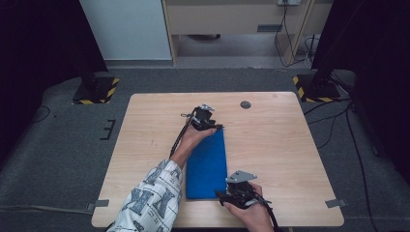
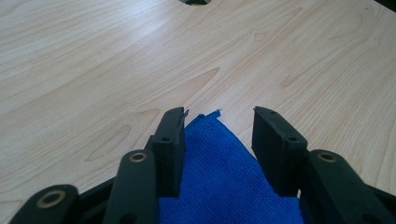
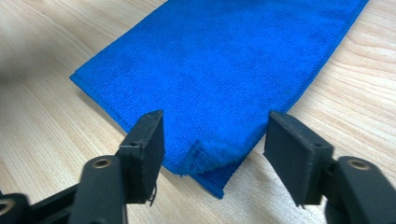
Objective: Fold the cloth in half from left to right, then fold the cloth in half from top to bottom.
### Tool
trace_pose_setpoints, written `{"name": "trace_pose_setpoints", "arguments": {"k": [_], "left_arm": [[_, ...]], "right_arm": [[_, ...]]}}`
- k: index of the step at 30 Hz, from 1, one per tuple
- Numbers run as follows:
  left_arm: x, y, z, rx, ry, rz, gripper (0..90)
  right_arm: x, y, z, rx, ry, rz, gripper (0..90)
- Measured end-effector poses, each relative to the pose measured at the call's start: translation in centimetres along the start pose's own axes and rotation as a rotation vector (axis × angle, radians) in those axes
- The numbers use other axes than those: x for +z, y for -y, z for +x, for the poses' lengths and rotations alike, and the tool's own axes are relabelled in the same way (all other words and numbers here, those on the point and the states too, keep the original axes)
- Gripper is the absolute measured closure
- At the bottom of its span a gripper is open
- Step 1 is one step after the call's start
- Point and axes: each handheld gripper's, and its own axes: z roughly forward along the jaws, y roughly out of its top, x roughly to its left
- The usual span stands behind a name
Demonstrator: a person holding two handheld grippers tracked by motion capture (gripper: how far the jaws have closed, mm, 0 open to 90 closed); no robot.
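Pale wood tabletop (image 1: 270,145) carries a folded blue cloth (image 1: 207,166) near its middle. Left gripper (image 2: 218,128) has its jaws spread either side of the cloth's far corner; right gripper (image 3: 215,140) stands equally spread over the near corner, where a top layer curls up. Soft, light and limp, the cloth is best pinched at corners. Only the high view reveals its whole length.

I worked in a lab: beyond my left gripper (image 1: 211,126) stood black curtains (image 1: 38,43), hazard-striped stand bases (image 1: 95,91), loose cables (image 1: 290,34) and grey carpet (image 1: 63,145).
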Motion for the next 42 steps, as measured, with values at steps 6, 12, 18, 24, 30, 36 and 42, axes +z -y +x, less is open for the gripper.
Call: {"name": "trace_pose_setpoints", "arguments": {"k": [6,12,18,24,30,36,42], "left_arm": [[0.0,0.0,-0.3,0.005,0.004,0.005,43.6],[-0.5,0.0,-0.7,0.028,0.026,0.024,30.7],[-1.7,0.4,-1.3,0.041,0.015,0.003,20.4],[-3.5,1.1,-1.5,0.063,0.007,0.003,13.6],[-5.3,1.8,-1.2,0.078,-0.003,-0.037,10.5],[-6.9,2.7,-0.5,0.087,-0.023,-0.044,9.4],[-8.1,3.5,0.8,0.089,-0.052,-0.047,9.6]], "right_arm": [[0.2,0.0,-0.2,-0.003,0.008,0.002,29.6],[0.4,-0.2,-0.4,0.003,0.004,-0.002,18.0],[0.5,-0.6,-0.9,0.011,-0.005,-0.021,10.2],[0.2,-0.8,-1.7,0.017,-0.008,-0.037,7.9],[-0.3,-0.6,-2.6,0.004,-0.007,-0.040,7.1],[-0.3,-1.6,-3.5,-0.040,-0.016,-0.044,8.1],[0.6,-3.7,-5.4,-0.008,-0.010,-0.049,14.4]]}}
